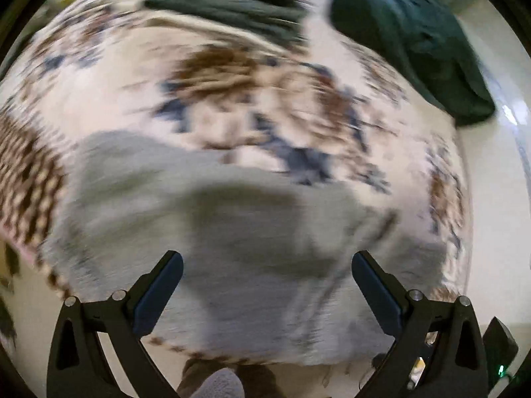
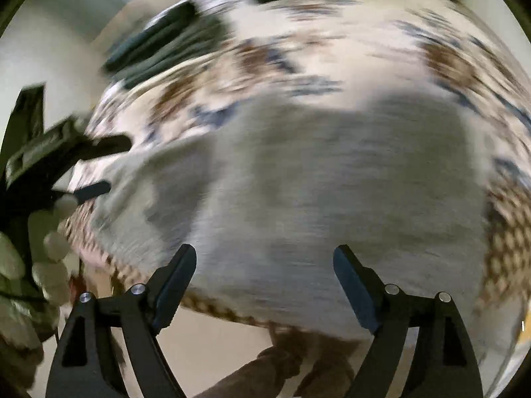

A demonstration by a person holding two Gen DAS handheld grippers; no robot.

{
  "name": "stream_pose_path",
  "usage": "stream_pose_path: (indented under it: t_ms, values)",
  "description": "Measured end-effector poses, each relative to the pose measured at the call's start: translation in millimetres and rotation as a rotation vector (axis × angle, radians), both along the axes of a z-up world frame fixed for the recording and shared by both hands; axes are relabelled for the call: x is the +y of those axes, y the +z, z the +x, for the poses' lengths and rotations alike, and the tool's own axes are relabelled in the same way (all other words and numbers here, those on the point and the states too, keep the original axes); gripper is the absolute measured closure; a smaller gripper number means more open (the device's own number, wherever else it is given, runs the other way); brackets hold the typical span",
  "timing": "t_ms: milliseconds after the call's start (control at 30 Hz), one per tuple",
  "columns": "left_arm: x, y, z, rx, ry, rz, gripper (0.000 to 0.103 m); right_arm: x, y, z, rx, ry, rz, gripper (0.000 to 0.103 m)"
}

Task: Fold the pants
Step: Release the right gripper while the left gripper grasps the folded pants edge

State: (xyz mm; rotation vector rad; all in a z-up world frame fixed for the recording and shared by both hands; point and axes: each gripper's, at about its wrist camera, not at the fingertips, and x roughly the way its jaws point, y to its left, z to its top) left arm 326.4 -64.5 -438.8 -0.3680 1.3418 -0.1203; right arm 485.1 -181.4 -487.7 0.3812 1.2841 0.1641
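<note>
Grey pants [image 1: 252,232] lie as a compact folded bundle at the near edge of the patterned bed [image 1: 232,106]. Left gripper [image 1: 267,295] and right gripper [image 2: 265,287] both hover with jaws wide, empty. Folding looks nearly done.

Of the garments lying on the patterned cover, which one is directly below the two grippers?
The light grey garment, spread flat beneath both open grippers. The dark green garments lie at the cover's far edge, well beyond the fingertips.
</note>
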Motion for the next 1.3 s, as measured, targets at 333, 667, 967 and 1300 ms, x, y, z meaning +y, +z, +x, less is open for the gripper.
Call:
stream_pose_path:
  t_ms: [333,667,967,1300]
  values:
    - [-101.1,-99.4,17.5,0.16,-0.187,-0.055,0.069,-120.1,-27.9,-10.1,0.155,-0.338,-0.075,0.016]
    - [-48.2,-71.3,-30.1,0.081,-0.057,-0.105,0.088,-100.4,-48.5,18.4,0.233,-0.246,-0.16,0.016]
    - [-31.8,-53.5,-21.9,0.09,0.097,-0.261,0.069,-80.9,-37.5,42.0,0.226,-0.138,-0.188,0.016]
    - [-73.6,-76.8,49.6,0.081,-0.035,-0.254,0.065,-55.2,-40.4,76.2,0.231,-0.094,-0.188,0.016]
